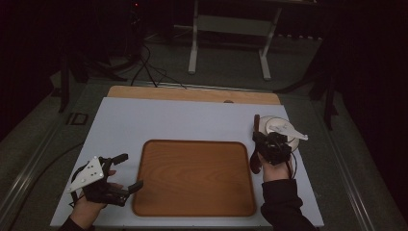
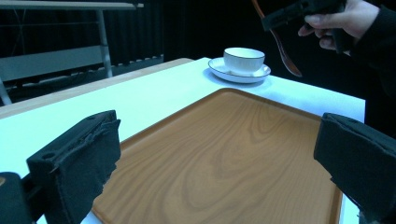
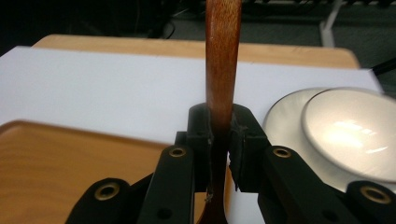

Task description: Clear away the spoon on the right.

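A brown wooden spoon is clamped by its handle between the jaws of my right gripper, which is shut on it. From above, the right gripper hovers at the right edge of the wooden tray, with the spoon running lengthwise through it. Just beyond stands a white cup on a white saucer; in the high view the cup is partly covered by the hand's gripper. My left gripper rests open at the tray's left side, nothing between its jaws.
The tray lies on a white tabletop with a wooden strip along its far edge. Beyond the table, a grey metal stand and cables sit on the dark floor.
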`<state>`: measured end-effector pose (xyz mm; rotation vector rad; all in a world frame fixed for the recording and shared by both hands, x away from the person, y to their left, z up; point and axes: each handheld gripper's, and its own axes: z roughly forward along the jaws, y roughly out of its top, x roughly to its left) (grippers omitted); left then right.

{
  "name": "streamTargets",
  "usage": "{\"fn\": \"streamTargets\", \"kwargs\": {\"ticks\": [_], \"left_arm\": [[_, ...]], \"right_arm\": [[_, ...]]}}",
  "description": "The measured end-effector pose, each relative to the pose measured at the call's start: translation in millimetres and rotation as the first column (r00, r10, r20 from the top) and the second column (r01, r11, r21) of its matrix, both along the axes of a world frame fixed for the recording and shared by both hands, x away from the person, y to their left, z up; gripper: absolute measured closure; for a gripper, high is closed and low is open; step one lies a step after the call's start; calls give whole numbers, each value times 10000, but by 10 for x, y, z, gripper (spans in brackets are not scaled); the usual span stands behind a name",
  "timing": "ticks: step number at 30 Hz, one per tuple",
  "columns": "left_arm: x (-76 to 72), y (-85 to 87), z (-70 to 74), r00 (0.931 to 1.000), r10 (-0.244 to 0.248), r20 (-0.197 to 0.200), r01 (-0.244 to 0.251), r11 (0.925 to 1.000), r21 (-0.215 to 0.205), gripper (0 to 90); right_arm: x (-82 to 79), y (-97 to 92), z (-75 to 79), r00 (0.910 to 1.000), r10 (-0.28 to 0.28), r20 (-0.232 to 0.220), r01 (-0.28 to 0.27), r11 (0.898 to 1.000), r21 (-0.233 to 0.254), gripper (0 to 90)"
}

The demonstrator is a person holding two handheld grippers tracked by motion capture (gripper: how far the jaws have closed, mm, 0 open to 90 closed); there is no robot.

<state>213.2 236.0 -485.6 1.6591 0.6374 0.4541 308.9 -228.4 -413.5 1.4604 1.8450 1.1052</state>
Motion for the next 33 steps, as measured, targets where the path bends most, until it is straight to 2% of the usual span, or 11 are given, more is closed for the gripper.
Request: {"fn": "streamTargets", "kwargs": {"ticks": [8, 10, 16, 21, 24, 26, 33], "left_arm": [[-3, 0, 2, 10000, -4, 9, 4, 10000, 9, 16], [-3, 1, 1, 10000, 6, 9, -6, 10000, -6, 16], [-9, 5, 7, 10000, -8, 47, 8, 10000, 28, 16], [-12, 2, 10, 10000, -18, 80, 18, 10000, 37, 16], [-17, 3, 12, 10000, -31, 90, 31, 10000, 17, 16], [-18, 5, 14, 9999, -22, 100, 22, 10000, -12, 16], [-16, 4, 11, 9999, -54, 100, 54, 10000, 6, 16]], "right_arm": [[-158, 247, -143, 9992, 29, -392, -15, 9994, 338, 796], [-192, 318, -185, 9991, 59, -419, -52, 9999, 156, 796], [-291, 395, -344, 9974, -58, -717, 94, 9987, 498, 796], [-342, 444, -494, 9952, -341, -920, 376, 9986, 372, 796], [-346, 470, -612, 9924, -458, -1142, 449, 9989, -99, 796], [-327, 457, -711, 9873, -651, -1446, 655, 9979, -18, 796], [-221, 452, -907, 9755, -1079, -1915, 1075, 9941, -127, 795]]}}
